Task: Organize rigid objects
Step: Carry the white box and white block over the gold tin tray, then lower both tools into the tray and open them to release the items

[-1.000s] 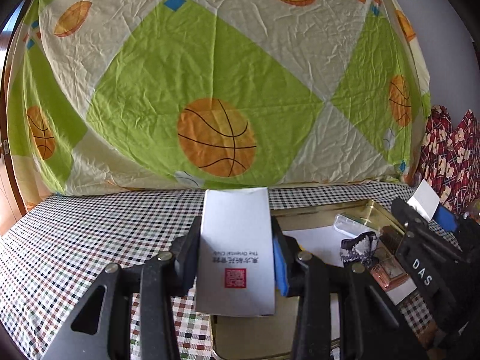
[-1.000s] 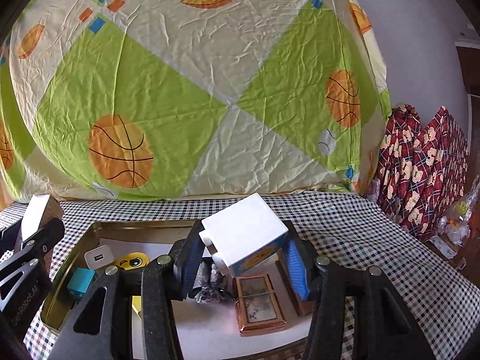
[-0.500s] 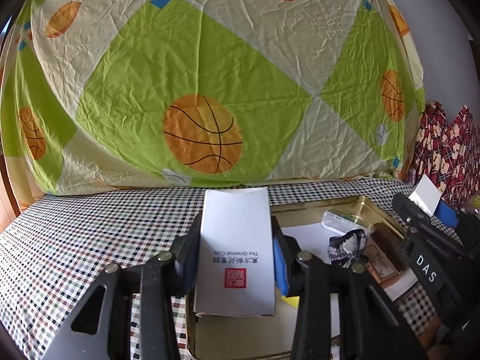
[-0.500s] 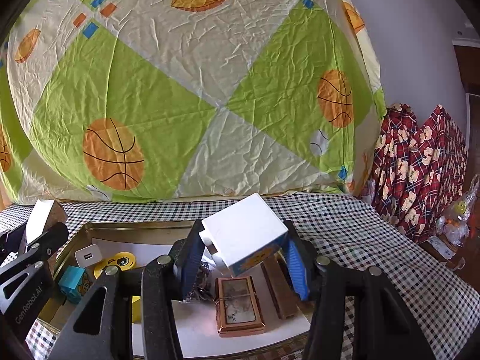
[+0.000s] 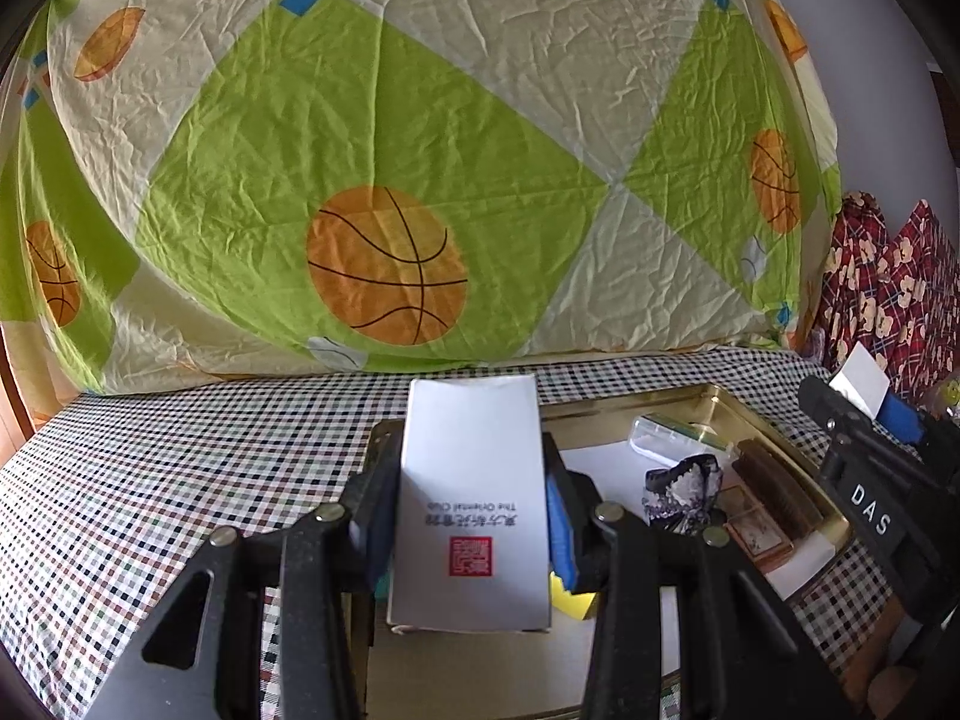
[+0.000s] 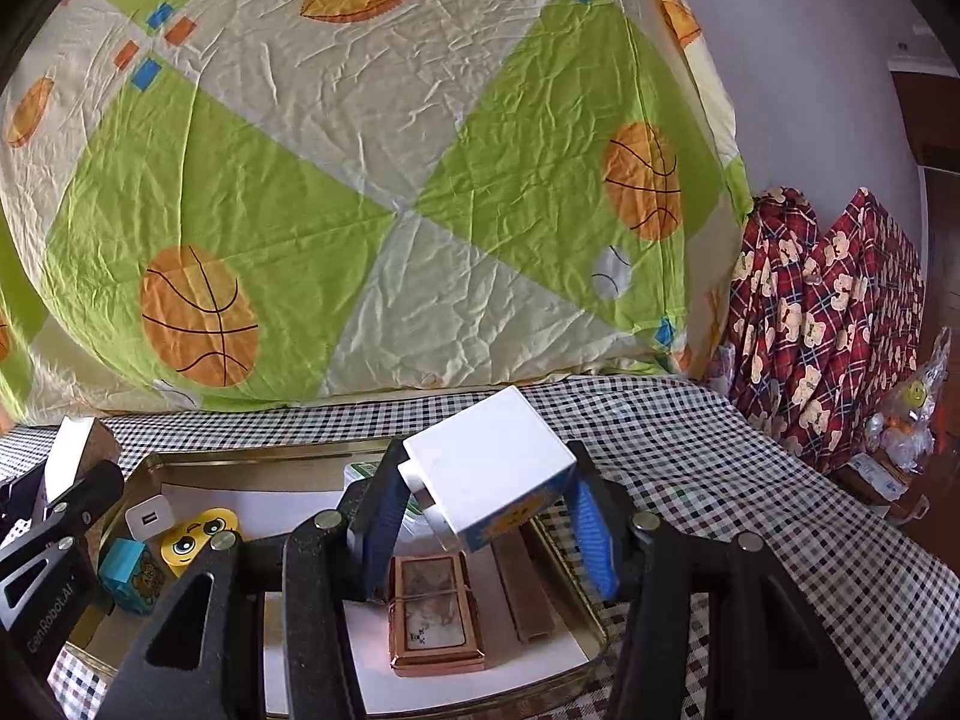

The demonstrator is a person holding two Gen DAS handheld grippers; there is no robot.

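Note:
My left gripper (image 5: pixel 471 483) is shut on a tall white box with a red stamp (image 5: pixel 474 432) and holds it upright over the left end of a gold metal tray (image 5: pixel 708 396). My right gripper (image 6: pixel 483 519) is shut on a white cube box with a blue and yellow side (image 6: pixel 489 471), tilted above the same tray (image 6: pixel 252 459). In the tray lie a copper-framed case (image 6: pixel 435 624), a brown bar (image 6: pixel 522 588), a white charger (image 6: pixel 149 519), a yellow emoji toy (image 6: pixel 192 543), a blue block (image 6: pixel 129 576), a clear case (image 5: pixel 666 441) and a dark crumpled piece (image 5: pixel 681 489).
The tray sits on a checked tablecloth (image 5: pixel 150 468). A sheet printed with basketballs (image 5: pixel 384 264) hangs close behind the table. Red plaid fabric (image 6: pixel 828 324) and a plastic bag of small things (image 6: pixel 906 420) stand at the right.
The right gripper has drifted a little to the right over the tray, so the tray's contents sit further left in its view. Both grips are unchanged.

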